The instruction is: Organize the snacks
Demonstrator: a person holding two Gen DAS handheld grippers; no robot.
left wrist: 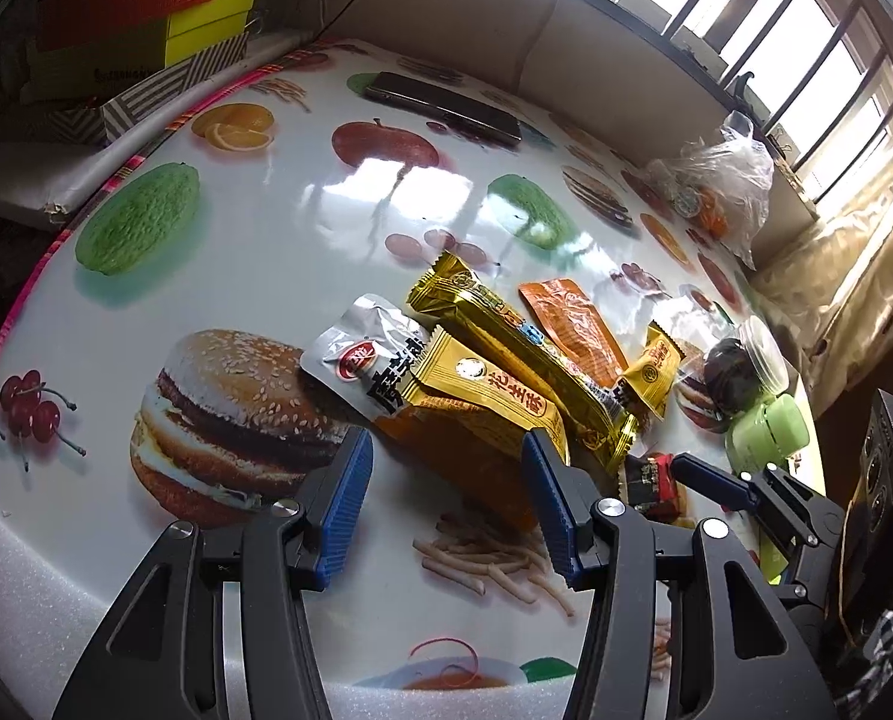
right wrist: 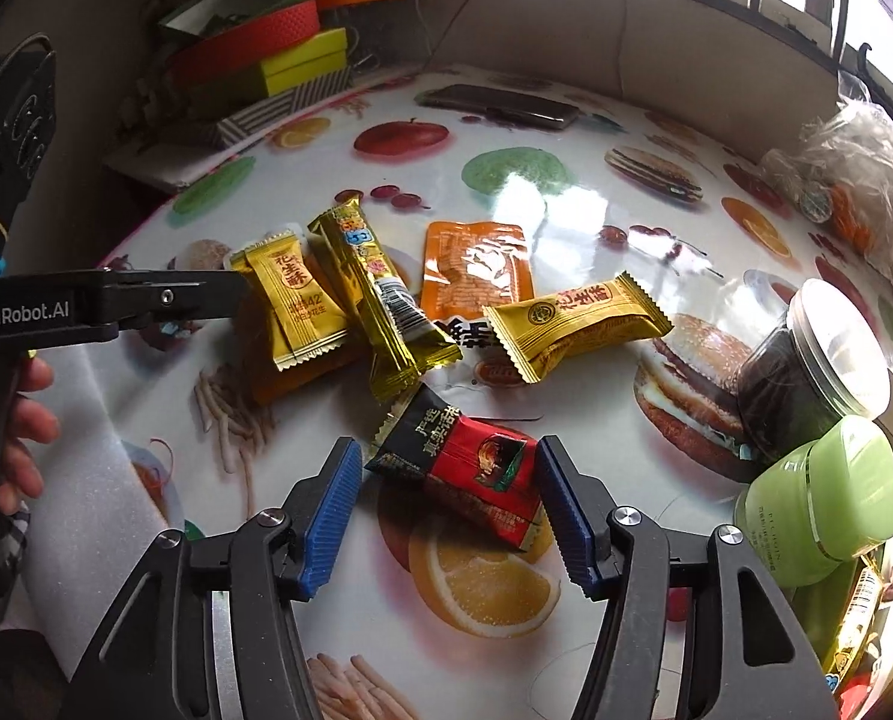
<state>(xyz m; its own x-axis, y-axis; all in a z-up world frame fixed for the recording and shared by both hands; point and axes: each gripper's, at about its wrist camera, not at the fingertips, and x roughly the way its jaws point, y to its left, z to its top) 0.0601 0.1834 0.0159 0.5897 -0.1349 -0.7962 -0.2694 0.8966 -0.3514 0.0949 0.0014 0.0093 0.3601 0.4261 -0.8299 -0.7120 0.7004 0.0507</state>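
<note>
Both my claws gape wide: right gripper (right wrist: pixel 449 498) straddles the red snack packet (right wrist: pixel 467 480) (pads not pressing), left gripper (left wrist: pixel 446 480) just beside the gold pile (left wrist: pixel 494 354).

Gold, orange and silver snack packets (left wrist: pixel 494 354) lie heaped together; a red-black packet (right wrist: pixel 470 474) lies apart.

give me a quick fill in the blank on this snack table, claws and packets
1. The packet between the open fingers of the right claw is black and ____.
2. The long gold bar lies ____ the two yellow peanut candy packets.
3. The dark-filled jar lies on its ____.
4. The small tub beside that jar is ____.

Missing words: red; between; side; green
</note>
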